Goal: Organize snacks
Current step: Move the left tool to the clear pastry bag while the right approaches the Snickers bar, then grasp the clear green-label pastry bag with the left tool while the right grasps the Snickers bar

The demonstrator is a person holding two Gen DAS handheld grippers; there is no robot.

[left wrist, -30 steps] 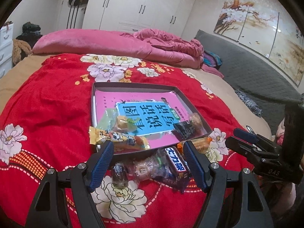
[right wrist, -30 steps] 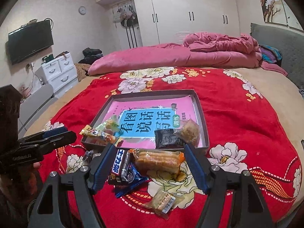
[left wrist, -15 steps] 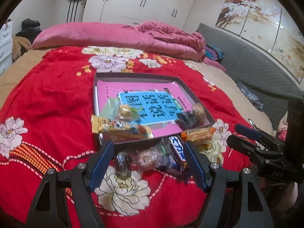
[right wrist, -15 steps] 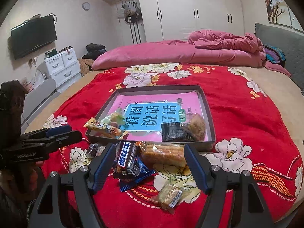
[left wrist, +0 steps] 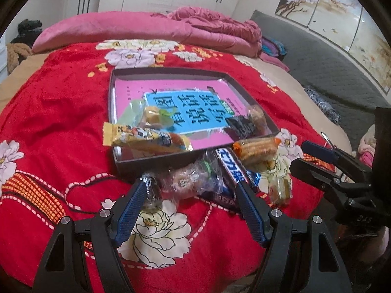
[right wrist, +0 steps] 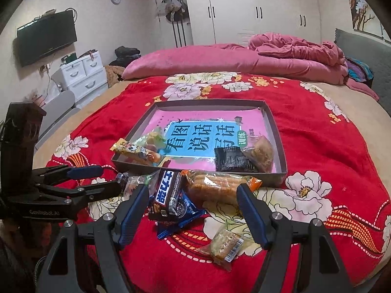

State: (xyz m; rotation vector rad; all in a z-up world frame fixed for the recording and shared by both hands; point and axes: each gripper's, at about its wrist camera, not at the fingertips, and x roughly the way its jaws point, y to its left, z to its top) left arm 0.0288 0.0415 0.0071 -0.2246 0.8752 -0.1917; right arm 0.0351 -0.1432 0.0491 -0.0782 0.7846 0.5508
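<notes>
A dark shallow tray (left wrist: 171, 157) (right wrist: 278, 134) lies on the red flowered blanket, with a pink and blue book in its bottom. A yellow snack bar (left wrist: 146, 141) hangs over its front left rim. A black packet (right wrist: 232, 162) and a brown cake (right wrist: 261, 151) lie in its near right corner. Loose snacks are piled in front of the tray. My left gripper (left wrist: 191, 184) is open around a clear-wrapped cake (left wrist: 185, 183). My right gripper (right wrist: 191, 190) is open around a Snickers bar (right wrist: 166, 195), a blue packet (right wrist: 180, 210) and an orange-wrapped biscuit (right wrist: 215, 185).
A small cracker packet (right wrist: 224, 244) lies alone near the front edge of the bed. A dark wrapped sweet (left wrist: 151, 190) sits by my left finger. Pink bedding (right wrist: 244, 61) is heaped at the far side. A white drawer unit (right wrist: 83, 75) stands at the left wall.
My left gripper has sunk and tipped down towards the snack pile, which now lies between its fingertips. The right gripper has barely moved. No snack has shifted.
</notes>
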